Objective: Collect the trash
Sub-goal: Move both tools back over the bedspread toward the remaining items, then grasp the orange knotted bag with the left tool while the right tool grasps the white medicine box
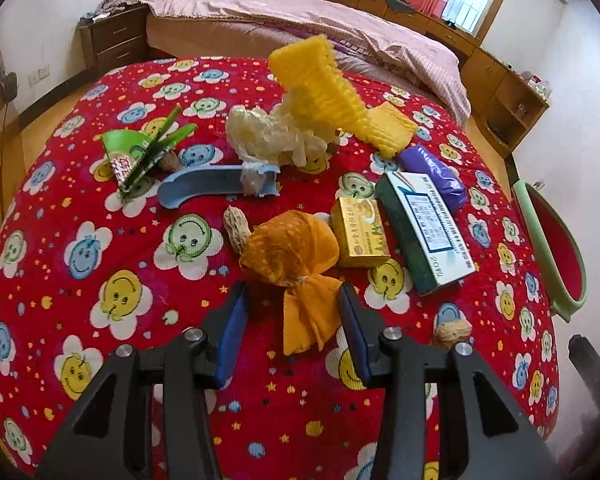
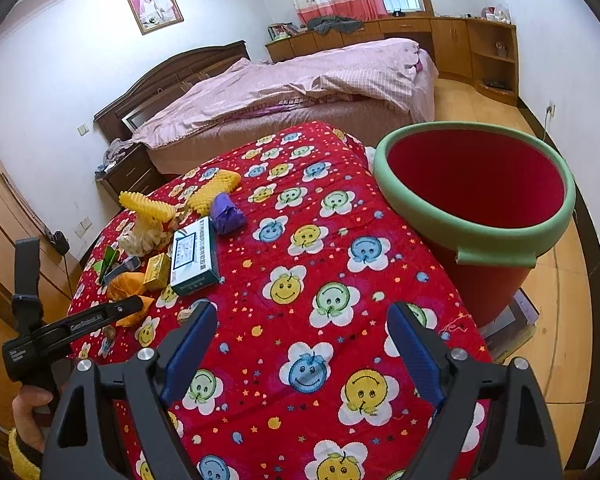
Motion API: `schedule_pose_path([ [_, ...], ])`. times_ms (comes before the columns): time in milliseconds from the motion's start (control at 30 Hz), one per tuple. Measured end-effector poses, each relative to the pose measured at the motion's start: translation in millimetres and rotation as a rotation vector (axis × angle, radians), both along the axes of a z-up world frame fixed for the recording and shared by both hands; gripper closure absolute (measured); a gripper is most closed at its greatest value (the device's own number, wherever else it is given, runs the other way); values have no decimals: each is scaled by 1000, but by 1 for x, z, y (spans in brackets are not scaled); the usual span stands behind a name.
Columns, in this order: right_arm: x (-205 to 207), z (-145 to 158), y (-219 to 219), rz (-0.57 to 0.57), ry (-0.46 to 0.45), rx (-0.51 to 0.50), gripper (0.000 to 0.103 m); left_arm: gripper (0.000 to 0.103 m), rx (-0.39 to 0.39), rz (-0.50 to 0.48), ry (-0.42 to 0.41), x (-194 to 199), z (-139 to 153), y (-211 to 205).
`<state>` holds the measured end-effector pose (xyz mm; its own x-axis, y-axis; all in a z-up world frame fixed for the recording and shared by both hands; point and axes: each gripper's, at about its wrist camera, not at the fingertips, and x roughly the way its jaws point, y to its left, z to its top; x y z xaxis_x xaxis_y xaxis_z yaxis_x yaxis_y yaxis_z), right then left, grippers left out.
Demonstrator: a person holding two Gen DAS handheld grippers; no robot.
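The left hand-held gripper (image 1: 292, 300) stands wide, its blue pads flanking the tied tail of the orange mesh net bag (image 1: 290, 248) on the red smiley-flower desk (image 1: 100, 260), lined up to pinch it. The right hand-held gripper (image 2: 302, 324) hangs wide and empty beside the red green-rimmed bucket (image 2: 474, 236), seemingly waiting.

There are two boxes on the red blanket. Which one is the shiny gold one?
The small gold box, next to the orange mesh bag. The other box is longer, green and white, with printed text.
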<state>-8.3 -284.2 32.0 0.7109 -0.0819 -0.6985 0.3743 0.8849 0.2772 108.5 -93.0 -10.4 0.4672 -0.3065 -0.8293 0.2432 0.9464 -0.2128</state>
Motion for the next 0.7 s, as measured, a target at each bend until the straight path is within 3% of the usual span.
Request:
schedule_pose_path([
  [233, 2, -3, 0, 5, 9, 7, 14, 57, 45, -19, -42, -4, 0, -10],
  [300, 3, -4, 0, 8, 11, 11, 14, 62, 54, -32, -54, -7, -1, -12],
  [400, 8, -5, 2, 15, 16, 13, 14, 78, 66, -58, -75, -13, 0, -15],
  [700, 30, -2, 16, 74, 21, -22, 14, 85, 34, -57, -118, -20, 15, -5],
])
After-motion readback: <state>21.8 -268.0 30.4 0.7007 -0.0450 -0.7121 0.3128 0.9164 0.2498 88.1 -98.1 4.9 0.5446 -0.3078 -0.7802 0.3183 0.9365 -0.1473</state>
